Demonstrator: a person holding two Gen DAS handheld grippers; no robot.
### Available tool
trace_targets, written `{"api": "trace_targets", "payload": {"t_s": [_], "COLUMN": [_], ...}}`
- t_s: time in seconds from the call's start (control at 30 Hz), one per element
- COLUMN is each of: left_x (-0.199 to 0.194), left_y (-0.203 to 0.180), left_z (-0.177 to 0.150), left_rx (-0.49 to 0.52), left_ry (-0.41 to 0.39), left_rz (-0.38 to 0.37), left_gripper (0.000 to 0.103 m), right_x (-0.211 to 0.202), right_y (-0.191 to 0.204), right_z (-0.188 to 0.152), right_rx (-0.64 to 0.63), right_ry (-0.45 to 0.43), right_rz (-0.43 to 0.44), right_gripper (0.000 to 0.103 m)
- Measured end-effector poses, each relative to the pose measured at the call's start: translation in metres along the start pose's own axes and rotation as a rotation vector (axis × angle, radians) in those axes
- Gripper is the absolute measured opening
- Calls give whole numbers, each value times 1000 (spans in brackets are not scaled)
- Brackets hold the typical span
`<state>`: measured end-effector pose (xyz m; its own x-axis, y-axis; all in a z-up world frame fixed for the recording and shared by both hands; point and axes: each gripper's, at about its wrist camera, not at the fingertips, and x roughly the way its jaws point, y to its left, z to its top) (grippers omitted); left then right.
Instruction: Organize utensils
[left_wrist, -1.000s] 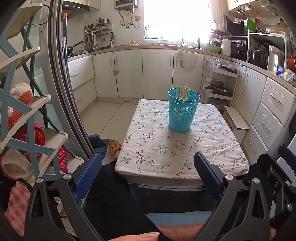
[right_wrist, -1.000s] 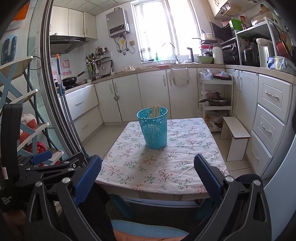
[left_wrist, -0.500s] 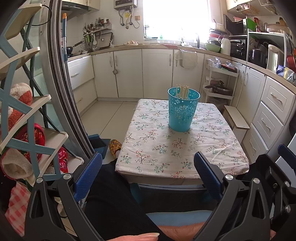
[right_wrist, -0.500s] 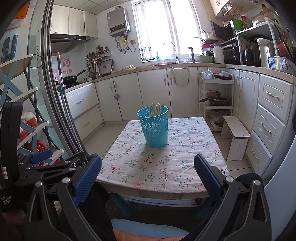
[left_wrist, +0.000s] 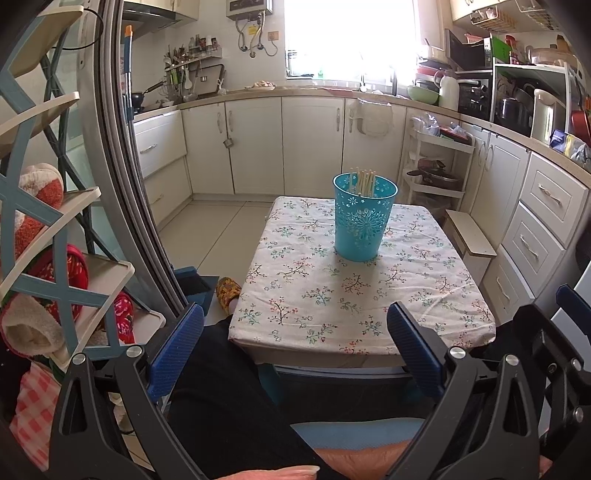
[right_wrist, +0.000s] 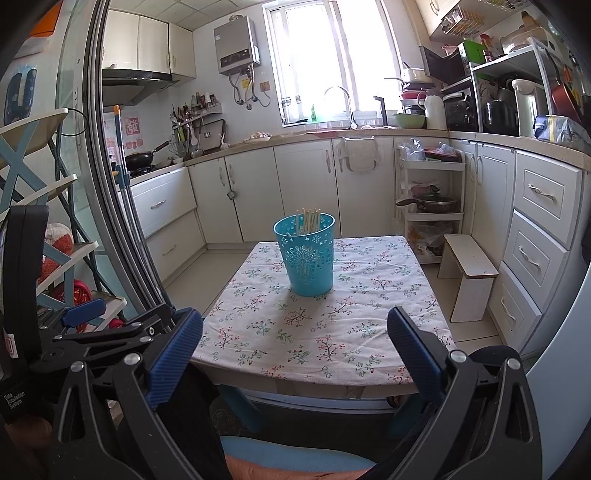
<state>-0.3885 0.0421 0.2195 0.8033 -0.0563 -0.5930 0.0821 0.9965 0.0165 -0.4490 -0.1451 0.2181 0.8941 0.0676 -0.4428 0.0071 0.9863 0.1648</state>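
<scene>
A blue perforated holder (left_wrist: 362, 218) stands upright on the far half of a small table with a floral cloth (left_wrist: 354, 291). Several light wooden chopsticks (left_wrist: 362, 181) stand inside it. The holder also shows in the right wrist view (right_wrist: 306, 254), with the chopsticks (right_wrist: 308, 220) sticking out of its top. My left gripper (left_wrist: 295, 332) is open and empty, held back from the table's near edge. My right gripper (right_wrist: 295, 332) is open and empty too, also short of the near edge. The left gripper's side shows at the left of the right wrist view (right_wrist: 110, 328).
A white step stool (right_wrist: 469, 273) stands right of the table. White cabinets (left_wrist: 288, 144) line the back and right walls. A blue-and-white shelf rack (left_wrist: 44, 229) and a metal door frame (left_wrist: 129, 166) stand at the left. The person's dark-clad leg (left_wrist: 229, 398) is below the grippers.
Both views have shifted only very slightly. The holder, chopsticks and table stand as before, and both grippers stay open.
</scene>
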Motion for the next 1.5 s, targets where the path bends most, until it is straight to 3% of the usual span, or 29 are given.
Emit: {"api": "trace_targets", "payload": {"t_s": [0.57, 1.0, 1.5], "left_x": [-1, 2, 8], "left_y": [8, 10, 8], "left_z": [2, 0, -1], "left_rx": [-23, -14, -24], "left_ry": [-31, -25, -7], "left_rz": [-57, -26, -52], "left_gripper": [96, 96, 96], "right_x": [-15, -3, 4], "right_y": [9, 3, 1], "right_z": [4, 0, 1], "right_rx": [-52, -23, -8], "right_ry": [-58, -22, 0], "right_rz": [-51, -25, -19], "right_gripper": [96, 96, 96]}}
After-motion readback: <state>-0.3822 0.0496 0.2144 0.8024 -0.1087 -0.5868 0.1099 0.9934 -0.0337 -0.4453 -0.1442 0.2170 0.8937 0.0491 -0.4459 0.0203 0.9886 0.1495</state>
